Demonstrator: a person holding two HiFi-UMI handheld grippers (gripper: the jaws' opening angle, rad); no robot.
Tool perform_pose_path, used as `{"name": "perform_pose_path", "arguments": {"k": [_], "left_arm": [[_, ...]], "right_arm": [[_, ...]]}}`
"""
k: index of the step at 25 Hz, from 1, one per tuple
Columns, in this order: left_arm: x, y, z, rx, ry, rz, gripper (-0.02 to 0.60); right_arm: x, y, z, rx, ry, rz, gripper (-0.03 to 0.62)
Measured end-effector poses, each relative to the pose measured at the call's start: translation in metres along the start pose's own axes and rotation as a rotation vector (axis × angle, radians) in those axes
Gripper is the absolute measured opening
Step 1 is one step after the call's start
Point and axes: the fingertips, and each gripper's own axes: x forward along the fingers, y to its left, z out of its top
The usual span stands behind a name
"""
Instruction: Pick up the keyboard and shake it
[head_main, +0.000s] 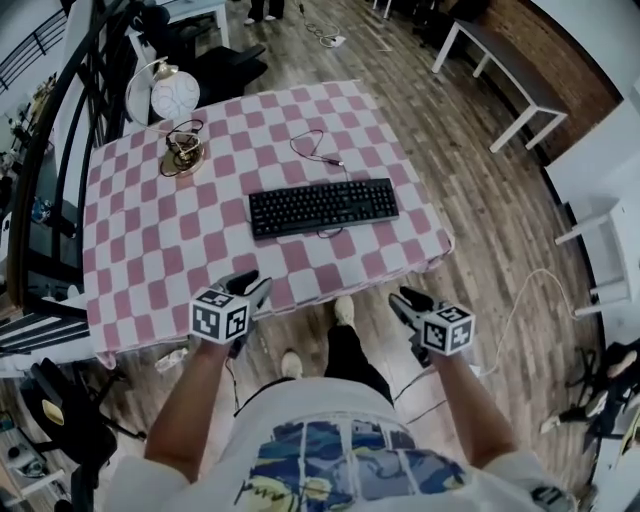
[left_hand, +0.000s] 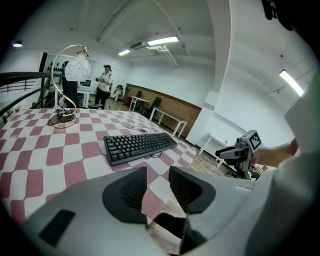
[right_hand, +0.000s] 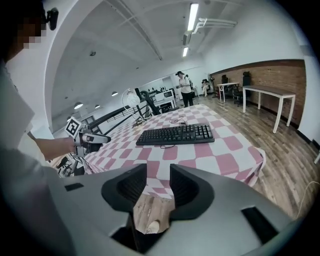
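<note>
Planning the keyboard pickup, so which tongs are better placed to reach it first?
Left, probably: left tongs hang over the table edge, open, empty, facing the keyboard; right tongs hang over floor.

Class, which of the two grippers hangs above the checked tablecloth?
The left gripper: its jaws reach over the near edge of the tablecloth, while the right gripper hangs over bare floor.

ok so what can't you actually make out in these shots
- Key legends on the keyboard: too small in the head view, soft in both gripper views.
- Keyboard's underside: flat against the checked cloth in every view.
- Table legs: hidden under that cloth.
- Cable's loose end: too small in the head view to tell the plug type.
- Standing person far back: too small in the left gripper view to tell what they do.
</note>
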Motion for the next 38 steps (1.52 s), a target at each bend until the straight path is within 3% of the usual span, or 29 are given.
{"name": "perform_pose_path", "arguments": {"k": [10,16,23,33,38], "left_arm": [[0.065,0.050,0.037,-0.165,0.028,0.146,0.147],[0.102,0.098,0.043,-0.229,0.091,0.228,0.177],[0.135,0.137,0.038,-0.287,0.169,0.288,0.220],[0.166,0.168,0.036,-0.352,0.237,0.306,0.278],[0.180,0.165,0.035,-0.384,0.241,0.265,0.291]], "right_arm": [[0.069,-0.139,0.074,-0.020,0.110,0.054,0.170],[0.133,-0.194,0.106,-0.001,0.159,0.100,0.205],[0.185,-0.232,0.119,0.007,0.233,0.131,0.252],[0.227,-0.243,0.120,0.021,0.319,0.143,0.316],[0.233,-0.238,0.111,0.030,0.360,0.147,0.313]]}}
